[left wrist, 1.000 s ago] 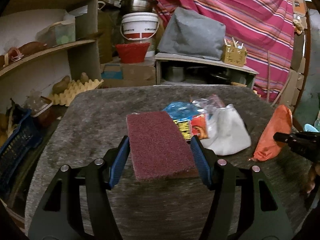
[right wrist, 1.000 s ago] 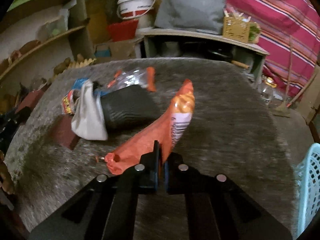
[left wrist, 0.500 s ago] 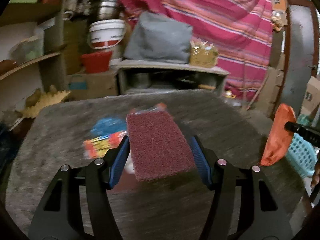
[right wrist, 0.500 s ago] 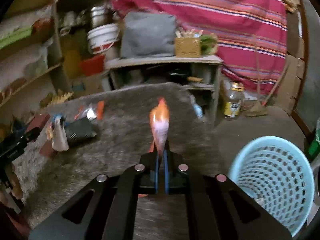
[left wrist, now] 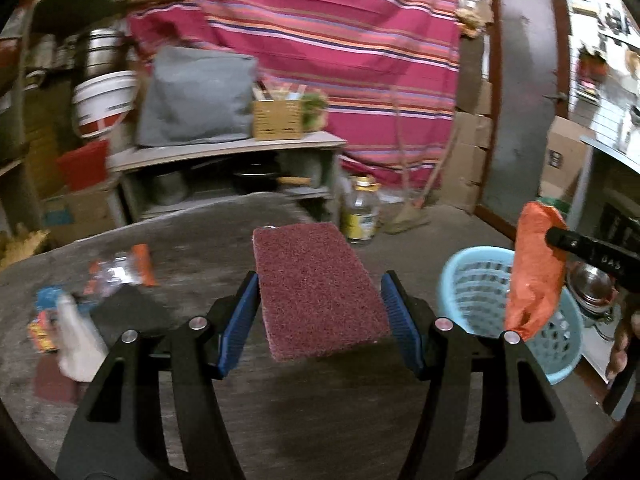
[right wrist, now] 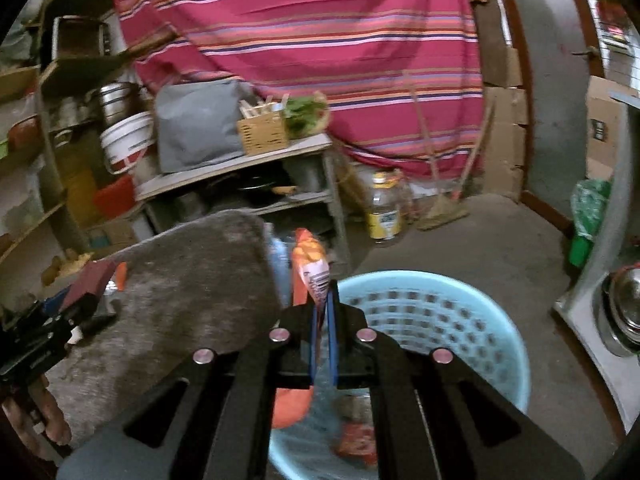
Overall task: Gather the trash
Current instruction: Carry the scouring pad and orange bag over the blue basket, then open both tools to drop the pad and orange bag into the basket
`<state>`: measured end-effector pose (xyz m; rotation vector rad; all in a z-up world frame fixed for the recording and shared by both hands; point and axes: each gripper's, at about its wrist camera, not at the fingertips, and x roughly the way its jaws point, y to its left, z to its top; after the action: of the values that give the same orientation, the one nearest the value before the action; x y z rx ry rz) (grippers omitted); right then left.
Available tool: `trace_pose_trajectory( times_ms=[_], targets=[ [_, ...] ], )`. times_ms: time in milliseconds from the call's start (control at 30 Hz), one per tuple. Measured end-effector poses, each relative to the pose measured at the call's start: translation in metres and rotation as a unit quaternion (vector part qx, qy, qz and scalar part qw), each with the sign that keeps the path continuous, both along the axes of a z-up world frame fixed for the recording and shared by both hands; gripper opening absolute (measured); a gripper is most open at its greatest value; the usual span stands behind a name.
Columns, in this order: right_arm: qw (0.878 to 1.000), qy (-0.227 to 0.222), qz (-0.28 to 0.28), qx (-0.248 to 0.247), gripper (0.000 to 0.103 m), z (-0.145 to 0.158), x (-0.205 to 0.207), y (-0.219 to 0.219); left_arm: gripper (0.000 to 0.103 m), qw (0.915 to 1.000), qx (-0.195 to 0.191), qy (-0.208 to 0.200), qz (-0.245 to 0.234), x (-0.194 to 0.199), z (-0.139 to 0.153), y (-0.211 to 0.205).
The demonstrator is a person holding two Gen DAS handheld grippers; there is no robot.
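Here the orange snack wrapper (right wrist: 311, 280) hangs pinched in the right gripper (right wrist: 322, 312), directly above the light blue basket (right wrist: 460, 308) on the floor just past the table edge (right wrist: 264, 264). The left gripper (left wrist: 318, 304) clasps a maroon scouring pad (left wrist: 316, 288) over the table; other wrappers (left wrist: 120, 272) lie well left.

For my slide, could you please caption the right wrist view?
Right gripper holds an orange snack wrapper above the blue basket.

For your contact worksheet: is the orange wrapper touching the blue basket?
Cannot tell. The right wrist view shows the wrapper hanging over the basket, its lower end hidden by the tool.
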<state>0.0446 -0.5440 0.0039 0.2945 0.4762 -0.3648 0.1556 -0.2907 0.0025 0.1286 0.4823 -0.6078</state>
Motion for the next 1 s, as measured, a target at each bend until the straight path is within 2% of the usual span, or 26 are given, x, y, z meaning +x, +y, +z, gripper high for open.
trace_pose_trajectory(
  times_ms=[167, 333, 500, 633, 700, 767, 833, 1000],
  targets=[
    [0.999, 0.017, -0.024, -0.015, 0.004, -0.01, -0.015, -0.029, 0.061, 0.9993, 0.003, 0.007, -0.038, -0.016, -0.013, -0.051],
    [0.999, 0.027, -0.035, -0.009, 0.004, -0.021, -0.025, -0.053, 0.061, 0.9975, 0.014, 0.01, -0.068, -0.031, -0.024, -0.099],
    [0.999, 0.028, -0.039, -0.001, 0.004, -0.025, -0.031, -0.064, 0.061, 0.9954, 0.023, 0.005, -0.092, -0.04, -0.029, -0.134],
    [0.999, 0.028, -0.041, 0.002, 0.004, -0.026, -0.033, -0.067, 0.062, 0.9936, 0.019, 0.02, -0.109, -0.038, -0.029, -0.154],
    [0.999, 0.028, -0.042, 0.003, 0.004, -0.026, -0.033, -0.067, 0.063, 0.9921, 0.019, 0.032, -0.12, -0.037, -0.029, -0.16],
    [0.999, 0.03, -0.041, 0.001, 0.004, -0.026, -0.033, -0.067, 0.073, 0.9917, 0.019, 0.033, -0.123, -0.038, -0.028, -0.162],
    [0.999, 0.034, -0.041, 0.001, 0.004, -0.027, -0.032, -0.066, 0.081, 0.9935, 0.018, 0.024, -0.11, -0.038, -0.023, -0.155],
    [0.998, 0.044, -0.035, 0.003, 0.004, -0.031, -0.025, -0.06, 0.091, 0.9971, 0.002, 0.031, -0.07, -0.026, -0.017, -0.123]
  ],
)
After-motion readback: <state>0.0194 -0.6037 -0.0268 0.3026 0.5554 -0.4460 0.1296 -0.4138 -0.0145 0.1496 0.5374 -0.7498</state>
